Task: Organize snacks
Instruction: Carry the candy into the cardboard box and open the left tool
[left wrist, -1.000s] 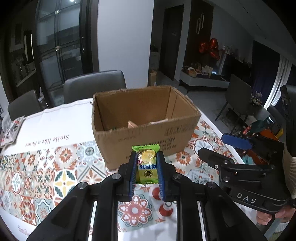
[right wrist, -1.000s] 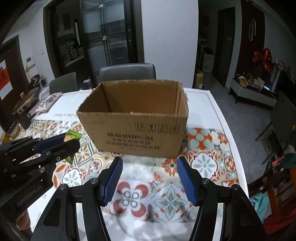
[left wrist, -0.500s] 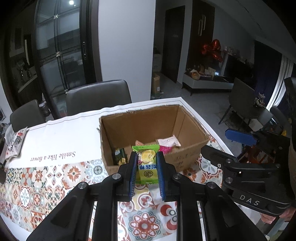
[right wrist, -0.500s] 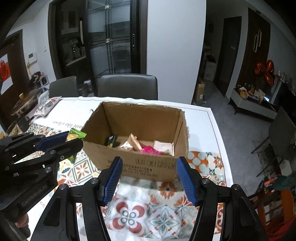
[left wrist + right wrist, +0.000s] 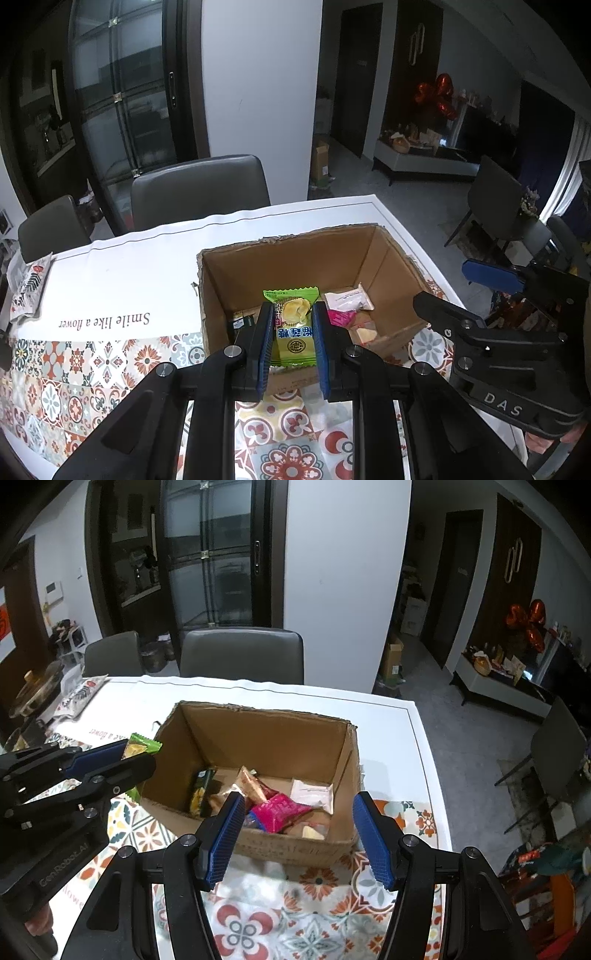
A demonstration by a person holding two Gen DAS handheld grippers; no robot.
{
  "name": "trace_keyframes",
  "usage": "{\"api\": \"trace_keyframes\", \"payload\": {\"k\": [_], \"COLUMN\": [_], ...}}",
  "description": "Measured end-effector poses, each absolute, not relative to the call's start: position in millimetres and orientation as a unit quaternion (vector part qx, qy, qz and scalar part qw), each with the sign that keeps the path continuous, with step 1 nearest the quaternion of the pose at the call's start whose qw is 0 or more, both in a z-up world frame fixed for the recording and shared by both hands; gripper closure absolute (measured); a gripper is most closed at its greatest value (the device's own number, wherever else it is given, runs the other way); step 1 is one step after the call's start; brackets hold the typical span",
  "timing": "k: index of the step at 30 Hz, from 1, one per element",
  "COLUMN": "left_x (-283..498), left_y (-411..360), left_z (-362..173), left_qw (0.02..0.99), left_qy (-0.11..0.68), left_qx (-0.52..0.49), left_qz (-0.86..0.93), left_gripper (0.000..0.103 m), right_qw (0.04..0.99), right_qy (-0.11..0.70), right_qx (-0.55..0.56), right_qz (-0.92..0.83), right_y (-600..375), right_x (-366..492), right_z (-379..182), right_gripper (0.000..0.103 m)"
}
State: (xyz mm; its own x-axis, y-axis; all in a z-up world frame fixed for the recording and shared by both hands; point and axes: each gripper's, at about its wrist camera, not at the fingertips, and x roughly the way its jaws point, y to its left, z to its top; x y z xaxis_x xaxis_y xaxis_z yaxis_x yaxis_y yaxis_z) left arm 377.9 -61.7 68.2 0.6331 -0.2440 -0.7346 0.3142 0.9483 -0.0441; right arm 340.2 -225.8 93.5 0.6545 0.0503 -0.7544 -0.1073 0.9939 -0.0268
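- Green wrapper first: the snack packet [image 5: 294, 334] is a small green-and-yellow sachet with blue Chinese characters across its middle and a round seal below them (too small to read further).
- It is pinched upright between the blue-padded fingers [image 5: 266, 347] of the left gripper [image 5: 293, 350], which stand narrow against its two sides, above the near wall of the cardboard box [image 5: 388, 254].
- In the right wrist view the same packet [image 5: 142, 746] pokes out of the left gripper [image 5: 107, 760] beside the box's left wall.
- "DAS" is moulded in pale letters on the right gripper [image 5: 491, 291]'s body; "GenRobot.AI" reads along the left one's body.
- Right gripper [image 5: 299, 834]: its fingers [image 5: 371, 836] stand apart with nothing between them, over the box's near edge.
- The cardboard box [image 5: 258, 734] is open-topped, faint dark print on its near face (not legible). Inside lie several snacks: a pink pack [image 5: 282, 810], a white sachet [image 5: 312, 794] and a dark green-and-yellow pack [image 5: 199, 792].
- The tabletop [image 5: 122, 277] wears a white cloth printed "Smile like a flower", with a band of red, teal and orange tile patterns nearer the camera.
- A patterned bag [image 5: 27, 291] lies at the far left edge.
- Grey chairs [image 5: 242, 653] stand behind; beyond, dark glass doors, a white wall and red balloons [image 5: 436, 98].
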Motion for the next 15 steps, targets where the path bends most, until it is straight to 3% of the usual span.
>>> {"api": "trace_keyframes", "payload": {"k": [8,15], "left_x": [402.9,391.4], "left_y": [-72.4,-68.8], "left_z": [55.2,51.5], "left_qw": [0.889,0.893], "left_qy": [0.433,0.426], "left_qx": [0.054,0.064], "left_qz": [-0.142,-0.128], "left_gripper": [0.081,0.071], "right_qw": [0.9,0.901], "right_qy": [0.432,0.432], "right_qx": [-0.033,-0.036], "right_qz": [0.034,0.033], "right_y": [-229.5,-229.4], "right_x": [354.4,352.3], "right_z": [81.9,80.0], "right_gripper": [0.041,0.041]}}
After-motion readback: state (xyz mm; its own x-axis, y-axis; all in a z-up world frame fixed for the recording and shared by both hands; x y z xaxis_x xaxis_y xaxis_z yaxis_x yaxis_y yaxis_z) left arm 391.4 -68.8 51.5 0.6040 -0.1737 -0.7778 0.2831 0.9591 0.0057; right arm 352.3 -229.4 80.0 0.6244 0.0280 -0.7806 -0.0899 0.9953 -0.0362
